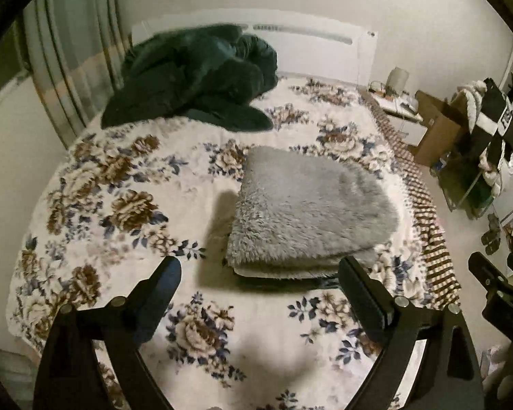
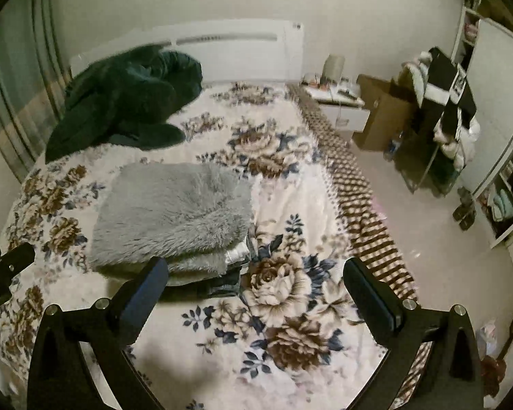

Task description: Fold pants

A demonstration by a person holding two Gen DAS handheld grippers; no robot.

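Grey fluffy pants (image 1: 311, 208) lie folded in a thick stack on the floral bedspread (image 1: 119, 177), on top of a darker folded garment (image 1: 290, 282) whose edge shows under them. My left gripper (image 1: 260, 273) is open and empty, just in front of the stack's near edge. In the right wrist view the folded pants (image 2: 178, 212) lie left of centre, with dark folded layers (image 2: 229, 280) at their near right corner. My right gripper (image 2: 256, 273) is open and empty, hovering above the bedspread (image 2: 290, 205) just right of the stack.
A dark green blanket (image 1: 195, 78) is heaped at the bed's far left by the white headboard (image 1: 311, 51). A nightstand (image 2: 342, 102), cardboard box (image 2: 383, 116) and clothes rack (image 2: 444, 126) stand right of the bed. Curtains (image 1: 71, 54) hang at left.
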